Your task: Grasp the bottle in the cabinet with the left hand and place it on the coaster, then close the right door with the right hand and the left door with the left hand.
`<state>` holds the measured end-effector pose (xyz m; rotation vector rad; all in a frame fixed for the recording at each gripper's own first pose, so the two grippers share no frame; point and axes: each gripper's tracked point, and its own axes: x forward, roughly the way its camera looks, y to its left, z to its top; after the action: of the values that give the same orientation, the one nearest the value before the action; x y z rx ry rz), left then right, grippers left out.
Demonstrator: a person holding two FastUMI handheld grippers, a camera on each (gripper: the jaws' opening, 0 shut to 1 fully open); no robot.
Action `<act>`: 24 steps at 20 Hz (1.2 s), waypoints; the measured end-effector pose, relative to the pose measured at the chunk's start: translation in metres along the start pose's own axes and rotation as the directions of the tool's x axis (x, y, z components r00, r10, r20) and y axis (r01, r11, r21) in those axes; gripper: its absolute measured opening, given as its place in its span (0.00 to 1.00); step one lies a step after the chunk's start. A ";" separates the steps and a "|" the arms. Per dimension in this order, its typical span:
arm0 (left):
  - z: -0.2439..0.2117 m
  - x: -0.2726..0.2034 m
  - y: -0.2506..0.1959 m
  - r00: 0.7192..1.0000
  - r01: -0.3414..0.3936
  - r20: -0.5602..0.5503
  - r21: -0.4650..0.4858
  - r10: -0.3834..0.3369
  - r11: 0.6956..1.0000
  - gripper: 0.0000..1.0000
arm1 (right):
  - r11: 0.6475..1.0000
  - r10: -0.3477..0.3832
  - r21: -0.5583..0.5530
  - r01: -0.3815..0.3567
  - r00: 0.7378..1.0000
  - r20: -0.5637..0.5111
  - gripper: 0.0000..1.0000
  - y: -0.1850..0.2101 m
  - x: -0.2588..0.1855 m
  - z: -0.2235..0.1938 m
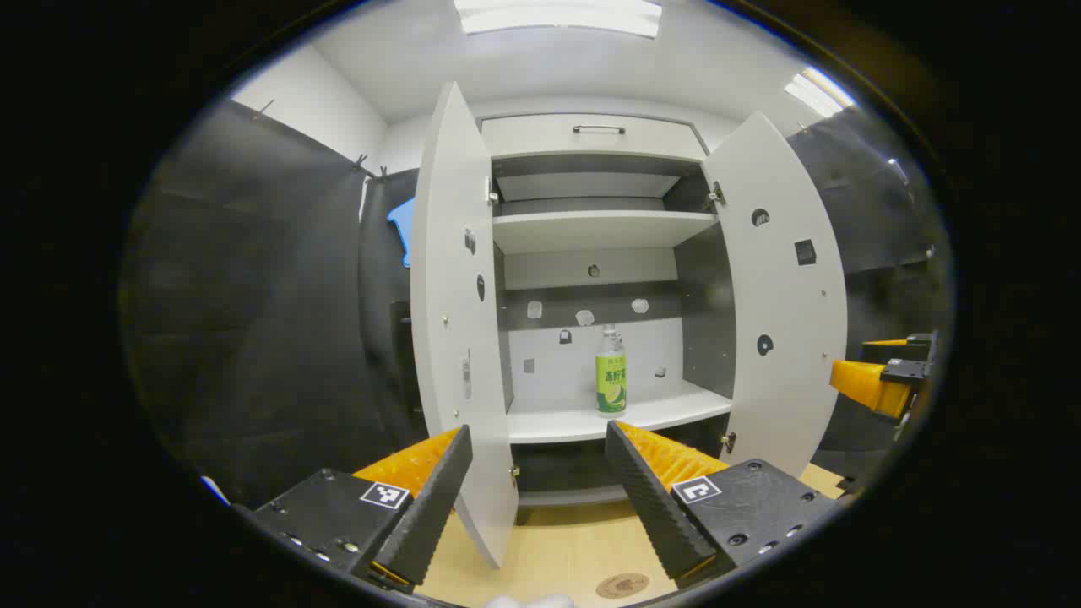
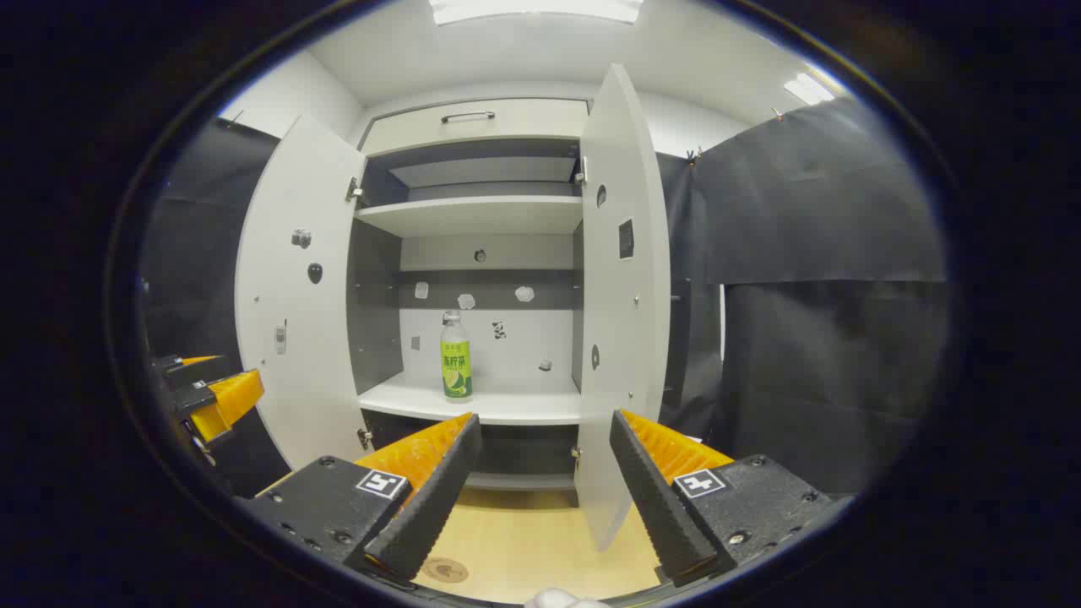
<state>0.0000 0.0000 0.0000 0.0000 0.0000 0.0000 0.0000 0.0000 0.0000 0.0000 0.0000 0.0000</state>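
White ceiling panels light a booth where the cabinet point(image 1: 591, 279) is seen with both doors swung open, the bottle point(image 1: 610, 371) upright on its lower shelf point(image 1: 557, 418), the coaster point(image 1: 621, 585) on the wooden tabletop point(image 1: 549, 549), and the left gripper point(image 1: 539, 460) and right gripper point(image 2: 545, 452) held wide, empty.

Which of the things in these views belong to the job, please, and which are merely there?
Job: bottle on the lower shelf; coaster on the table; right door, open; left door, open; left claw, right claw.

Merely there: top drawer; upper shelf.
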 end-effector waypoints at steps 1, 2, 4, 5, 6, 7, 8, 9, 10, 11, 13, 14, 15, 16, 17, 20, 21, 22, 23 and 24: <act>0.000 0.000 -0.001 1.000 0.004 0.002 -0.003 -0.004 1.000 0.97 | 1.000 0.001 -0.003 -0.001 1.000 0.000 1.00 0.001 0.000 0.000; 0.000 0.001 -0.001 1.000 0.006 0.002 -0.004 -0.006 1.000 0.96 | 1.000 0.002 -0.006 -0.002 1.000 -0.002 1.00 0.002 0.000 -0.002; 0.001 0.001 -0.001 1.000 0.008 0.004 0.002 -0.008 1.000 0.97 | 1.000 0.004 -0.006 -0.004 1.000 -0.008 1.00 0.004 0.002 -0.004; 0.001 0.000 0.000 1.000 0.006 0.005 0.008 -0.006 1.000 0.98 | 1.000 0.006 -0.005 -0.006 1.000 -0.009 1.00 0.004 0.002 -0.004; 0.001 0.000 0.000 1.000 0.004 0.003 0.011 -0.005 1.000 0.98 | 1.000 0.010 -0.004 -0.010 1.000 -0.009 1.00 0.006 0.002 -0.004; 0.001 -0.001 0.000 1.000 0.004 0.003 0.011 -0.004 1.000 0.98 | 1.000 0.014 -0.001 -0.014 1.000 -0.007 1.00 0.008 0.002 -0.003; 0.001 -0.001 0.000 1.000 0.003 0.002 0.009 -0.003 1.000 0.97 | 1.000 0.017 0.002 -0.017 1.000 -0.005 1.00 0.009 0.002 -0.002; 0.001 -0.001 0.000 1.000 0.002 0.001 0.007 -0.002 1.000 0.97 | 1.000 0.019 0.003 -0.019 1.000 0.004 1.00 0.010 0.001 0.000; 0.001 -0.001 0.000 1.000 0.003 0.003 0.006 -0.003 1.000 0.97 | 1.000 0.015 0.002 -0.015 1.000 0.009 1.00 0.010 0.002 0.001; 0.002 0.000 -0.001 1.000 0.006 0.005 0.005 -0.006 1.000 0.98 | 1.000 0.015 0.002 -0.015 1.000 0.013 1.00 0.010 0.002 0.001; 0.001 0.000 -0.001 1.000 0.008 0.002 0.002 -0.008 1.000 0.98 | 1.000 0.012 0.004 -0.012 1.000 0.011 1.00 0.009 0.003 0.001; 0.002 0.000 -0.001 1.000 0.006 0.005 0.001 -0.006 1.000 0.97 | 1.000 0.011 0.006 -0.011 1.000 0.011 1.00 0.008 0.004 0.000; 0.002 0.001 -0.001 1.000 0.002 0.008 0.003 -0.002 1.000 0.97 | 1.000 0.012 0.010 -0.012 1.000 0.009 1.00 0.008 0.005 0.000; 0.002 0.002 0.000 1.000 0.000 0.006 0.005 0.000 1.000 0.98 | 1.000 0.011 0.013 -0.011 1.000 0.006 1.00 0.007 0.005 -0.002; 0.003 0.003 0.000 1.000 0.002 0.005 0.008 -0.003 1.000 0.97 | 1.000 0.012 0.015 -0.012 1.000 0.003 1.00 0.007 0.006 -0.001; 0.004 0.014 0.000 1.000 0.009 0.006 0.024 -0.010 1.000 0.97 | 1.000 0.011 0.016 -0.011 1.000 0.000 1.00 0.002 0.010 -0.001; 0.004 0.016 0.001 1.000 0.007 0.008 0.032 -0.007 0.999 0.97 | 1.000 0.012 0.015 -0.012 1.000 -0.002 1.00 0.001 0.011 0.000; 0.006 0.021 0.001 1.000 0.005 0.013 0.040 -0.006 0.999 0.98 | 1.000 0.013 0.013 -0.013 1.000 -0.005 1.00 -0.001 0.013 0.001; 0.008 0.026 0.000 1.000 0.008 0.016 0.046 -0.009 0.999 0.98 | 1.000 0.011 0.013 -0.011 1.000 -0.009 1.00 -0.004 0.015 0.003; 0.009 0.034 -0.002 1.000 0.014 0.017 0.043 -0.015 0.999 0.97 | 1.000 0.010 0.012 -0.010 1.000 -0.011 1.00 -0.006 0.018 0.004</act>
<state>0.0338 -0.0023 0.0090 0.0427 -0.0172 -0.0148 0.0177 -0.0058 0.0041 0.0122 0.0111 0.0103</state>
